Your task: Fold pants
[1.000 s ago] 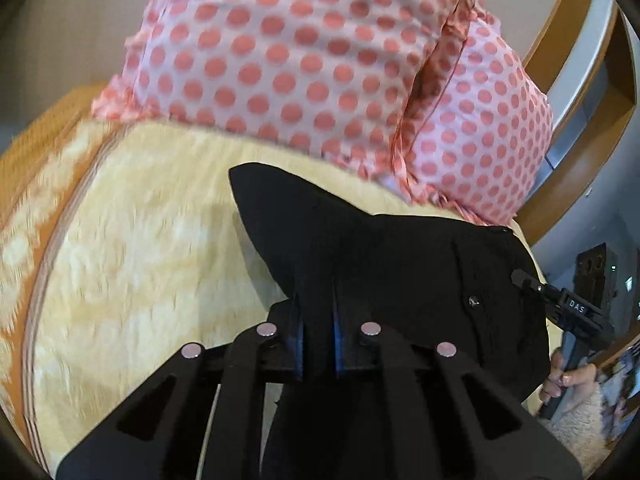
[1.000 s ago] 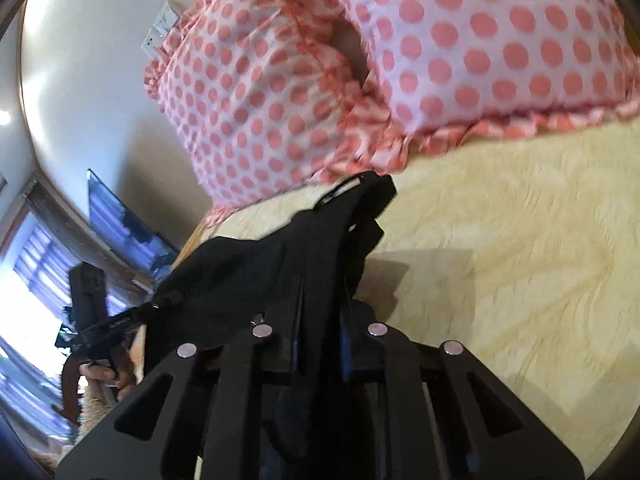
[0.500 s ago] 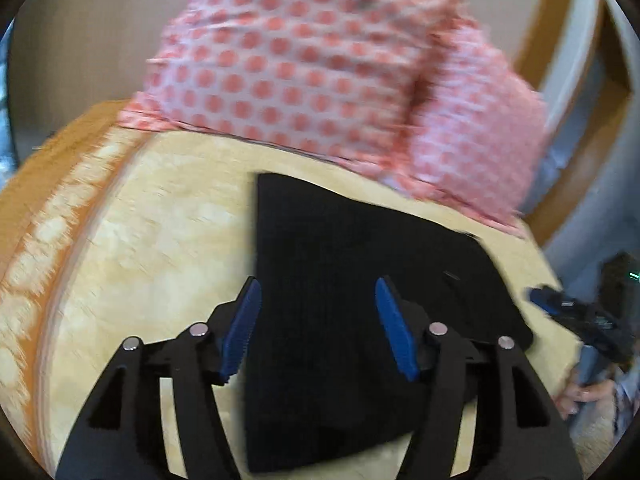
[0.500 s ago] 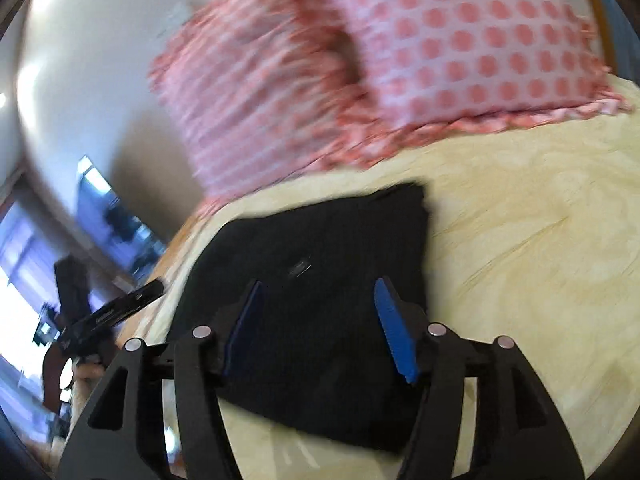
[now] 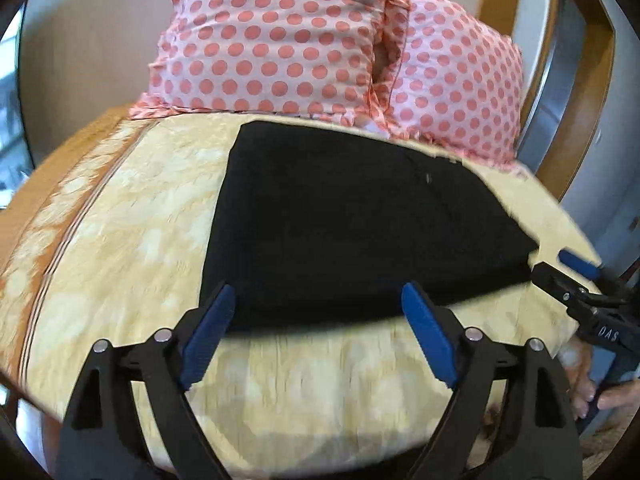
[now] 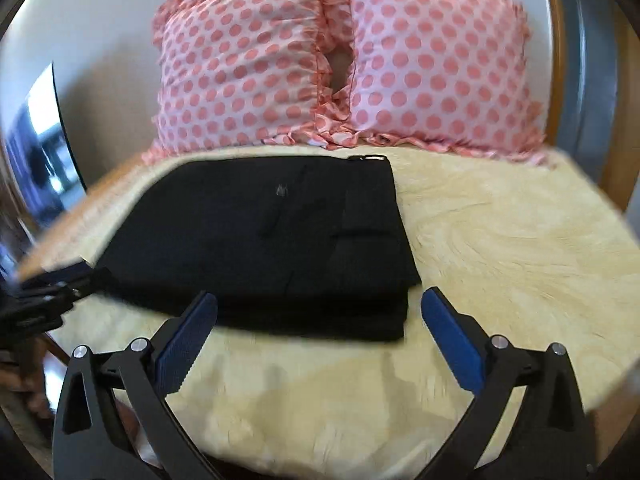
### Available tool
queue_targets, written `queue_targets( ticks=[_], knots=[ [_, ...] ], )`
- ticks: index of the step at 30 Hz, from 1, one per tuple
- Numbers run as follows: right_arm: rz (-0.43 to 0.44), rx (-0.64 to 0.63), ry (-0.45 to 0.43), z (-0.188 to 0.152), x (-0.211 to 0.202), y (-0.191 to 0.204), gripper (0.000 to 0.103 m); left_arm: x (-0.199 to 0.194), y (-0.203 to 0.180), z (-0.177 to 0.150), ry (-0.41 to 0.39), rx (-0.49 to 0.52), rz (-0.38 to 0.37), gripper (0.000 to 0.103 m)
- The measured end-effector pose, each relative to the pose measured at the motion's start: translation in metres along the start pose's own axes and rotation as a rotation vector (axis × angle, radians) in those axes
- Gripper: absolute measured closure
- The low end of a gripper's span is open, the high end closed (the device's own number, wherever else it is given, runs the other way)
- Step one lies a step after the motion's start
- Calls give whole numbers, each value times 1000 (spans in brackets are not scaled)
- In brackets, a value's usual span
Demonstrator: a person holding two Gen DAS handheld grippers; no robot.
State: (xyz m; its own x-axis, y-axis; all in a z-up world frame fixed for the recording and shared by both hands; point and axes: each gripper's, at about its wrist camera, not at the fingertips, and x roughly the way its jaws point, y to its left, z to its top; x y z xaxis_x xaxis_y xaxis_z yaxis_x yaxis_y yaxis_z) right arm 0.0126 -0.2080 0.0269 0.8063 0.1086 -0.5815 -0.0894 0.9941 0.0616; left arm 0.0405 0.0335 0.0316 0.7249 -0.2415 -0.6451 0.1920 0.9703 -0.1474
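Now the black fabric pants (image 5: 360,232) lie folded into a flat, layered rectangle on the pale yellow patterned bedspread (image 5: 132,240), their far edge just short of the two pink pillows with red polka dots (image 5: 328,36) that stand at twelve o'clock. In the left wrist view, the left gripper (image 5: 316,332), black with blue finger pads, has its jaws spread wide and grips nothing; its tips sit at six o'clock over the near edge of the pants. The right gripper (image 6: 320,328) is equally wide apart and empty, its left pad over the near hem, its right pad over bare bedspread at four o'clock. Each view catches the other gripper at the cloth's side edge: at three o'clock from the left, nine o'clock from the right.
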Motion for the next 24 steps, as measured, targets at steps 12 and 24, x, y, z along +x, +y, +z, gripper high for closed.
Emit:
queue_targets(
  ticks=[12, 24],
  knots=[
    [-76, 4, 93, -42, 11, 33, 1, -12, -11, -51, 31, 20, 162, 3],
    [-78, 22, 71, -47, 8, 33, 1, -12, -15, -59, 0, 12, 232, 2]
  ],
)
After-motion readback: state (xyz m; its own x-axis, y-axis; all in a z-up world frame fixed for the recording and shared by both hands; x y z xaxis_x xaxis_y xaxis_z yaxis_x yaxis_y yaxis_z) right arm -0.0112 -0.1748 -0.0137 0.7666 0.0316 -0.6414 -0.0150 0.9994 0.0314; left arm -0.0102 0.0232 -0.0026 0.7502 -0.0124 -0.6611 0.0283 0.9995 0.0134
